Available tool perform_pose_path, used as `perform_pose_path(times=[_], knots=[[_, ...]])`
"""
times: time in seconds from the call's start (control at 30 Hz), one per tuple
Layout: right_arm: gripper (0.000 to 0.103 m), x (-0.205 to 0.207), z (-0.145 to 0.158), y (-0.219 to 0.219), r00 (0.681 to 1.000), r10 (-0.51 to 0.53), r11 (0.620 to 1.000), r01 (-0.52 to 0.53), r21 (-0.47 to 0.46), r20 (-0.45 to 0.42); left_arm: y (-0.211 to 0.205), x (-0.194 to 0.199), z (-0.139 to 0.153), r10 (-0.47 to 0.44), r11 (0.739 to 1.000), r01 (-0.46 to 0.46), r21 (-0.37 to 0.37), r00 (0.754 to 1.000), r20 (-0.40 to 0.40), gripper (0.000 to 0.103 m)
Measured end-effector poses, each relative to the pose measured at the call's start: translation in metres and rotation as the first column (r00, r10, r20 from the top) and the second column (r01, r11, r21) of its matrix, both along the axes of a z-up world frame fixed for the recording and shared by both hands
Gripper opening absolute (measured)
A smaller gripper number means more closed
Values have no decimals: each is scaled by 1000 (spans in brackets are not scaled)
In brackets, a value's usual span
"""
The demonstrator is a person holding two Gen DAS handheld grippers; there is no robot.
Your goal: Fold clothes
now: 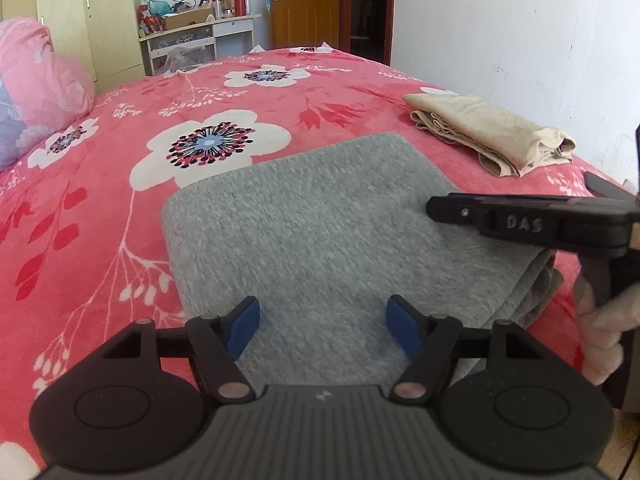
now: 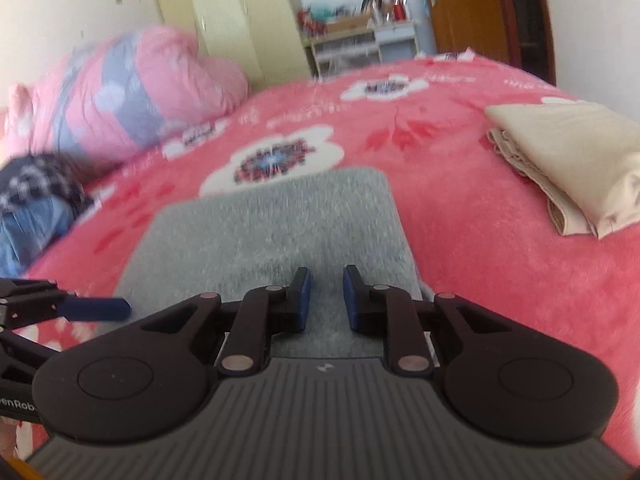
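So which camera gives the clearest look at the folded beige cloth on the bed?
The left wrist view: the folded beige cloth is sharp there, whole, its stacked layered edges easy to read. The right wrist view shows it larger but motion-blurred, and it runs off the right edge of the picture.

You are in a home bedroom. Before you spreads a bed (image 1: pixel 120 208) under a red floral blanket, with a pink duvet (image 2: pixel 132 84) bundled at its head. Pale yellow wardrobes (image 1: pixel 80 12) line the far wall, and beside them a white desk (image 1: pixel 200 36) is cluttered with bottles and boxes. A brown wooden door (image 1: pixel 304 0) stands open to a dark hall. Folded clothes (image 1: pixel 492 132) lie on the bed.
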State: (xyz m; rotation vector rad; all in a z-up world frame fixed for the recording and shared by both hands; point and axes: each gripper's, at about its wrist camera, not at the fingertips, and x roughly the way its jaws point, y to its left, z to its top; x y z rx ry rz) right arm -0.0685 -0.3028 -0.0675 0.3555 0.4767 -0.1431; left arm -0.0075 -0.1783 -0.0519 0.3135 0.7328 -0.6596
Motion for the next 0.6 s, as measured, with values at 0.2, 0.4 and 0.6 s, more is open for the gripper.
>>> perform_pose_path(times=[0.2, 0.4, 0.6], knots=[[19, -34, 20, 10, 993, -38, 999, 34, 33, 112, -3, -2, 1, 3, 1000, -3, 22, 1000, 12, 72], [17, -40, -5, 28, 997, -11, 999, 14, -49, 74, -4, -5, 2, 7, 999, -8, 38, 1000, 21, 74], [19, -65, 14, 42, 985, 2, 998, 9, -60, 171, 9, -9, 6, 17, 1000, -17, 6, 1000, 22, 74]])
